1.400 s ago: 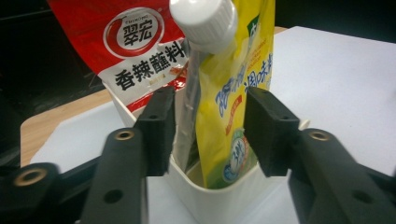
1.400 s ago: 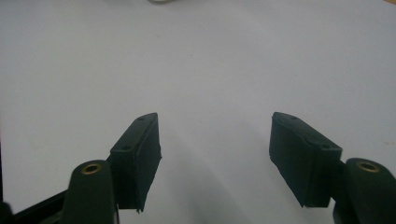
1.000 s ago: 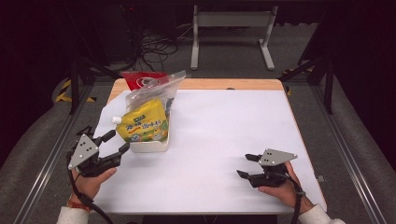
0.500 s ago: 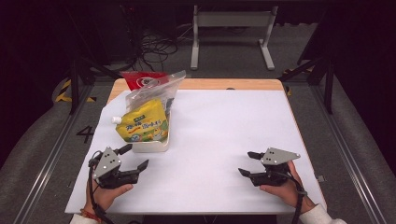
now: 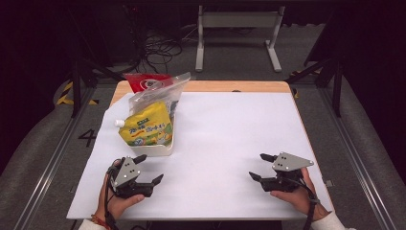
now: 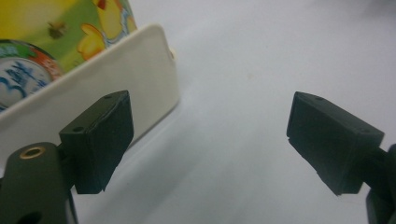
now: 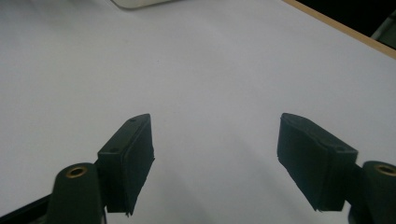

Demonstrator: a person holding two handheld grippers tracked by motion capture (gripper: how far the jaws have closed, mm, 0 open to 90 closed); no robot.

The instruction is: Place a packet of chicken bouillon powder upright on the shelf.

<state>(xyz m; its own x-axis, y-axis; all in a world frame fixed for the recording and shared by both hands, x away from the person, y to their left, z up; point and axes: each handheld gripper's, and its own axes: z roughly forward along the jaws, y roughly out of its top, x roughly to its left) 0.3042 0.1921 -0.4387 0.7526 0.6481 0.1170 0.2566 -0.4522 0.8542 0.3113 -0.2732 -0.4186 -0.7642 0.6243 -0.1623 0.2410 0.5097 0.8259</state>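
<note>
The left claw [image 5: 145, 168] has come back toward the worktop's [image 5: 230, 143] near edge, its jaws just widened and empty. The tray [image 5: 152, 148] with the yellow pouch [image 5: 146, 125] sits just beyond it, probably released. The right claw [image 5: 262, 167], well apart, is spread and empty too.

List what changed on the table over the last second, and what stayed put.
The left claw moved from the table's left edge in toward the person, and now sits just in front of the white tray. Its jaws have just been opening, with nothing between them. The right claw barely shifted; its jaws have also just been opening, empty. The tray, the yellow pouch in it and the clear bag behind stayed where they were.
</note>
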